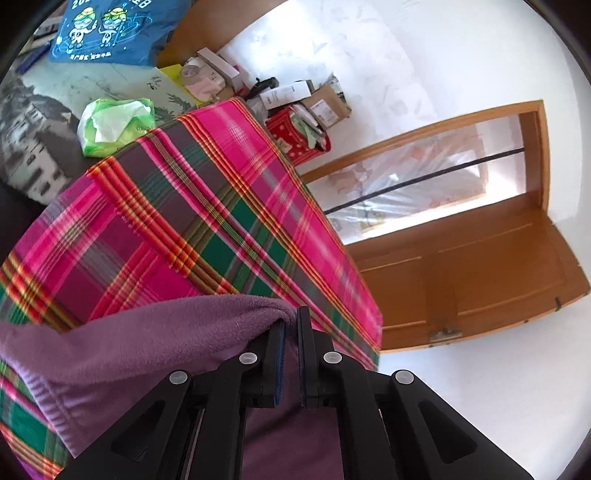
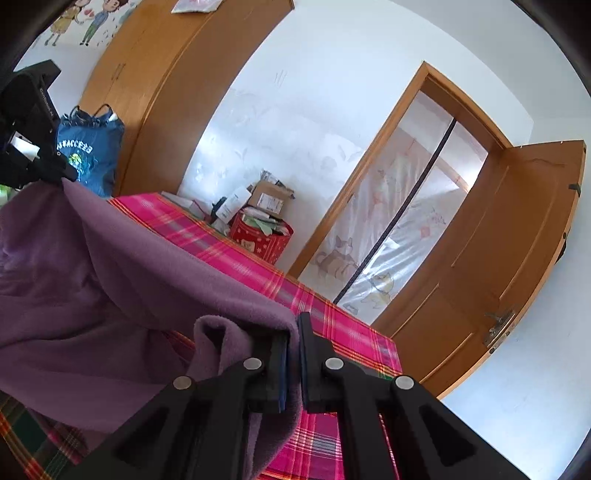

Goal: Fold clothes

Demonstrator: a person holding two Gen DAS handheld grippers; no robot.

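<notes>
Purple fleece garment [image 1: 129, 343] is pinched in my left hand-held gripper [image 1: 290, 328] and right hand-held gripper [image 2: 293, 332], both clamped; only my right view shows the left unit, only my left the green packet [image 1: 114, 125] far-left.

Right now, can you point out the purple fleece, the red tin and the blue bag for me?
purple fleece [image 2: 122, 266]: right wrist view, on its broad draped middle.
red tin [image 2: 264, 242]: right wrist view, on its front wall, below the papers.
blue bag [image 1: 107, 33]: left wrist view, on its printed front.

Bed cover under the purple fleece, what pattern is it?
The cover is bright pink plaid with green, purple and orange-yellow stripes, clearest in the left wrist view.
</notes>
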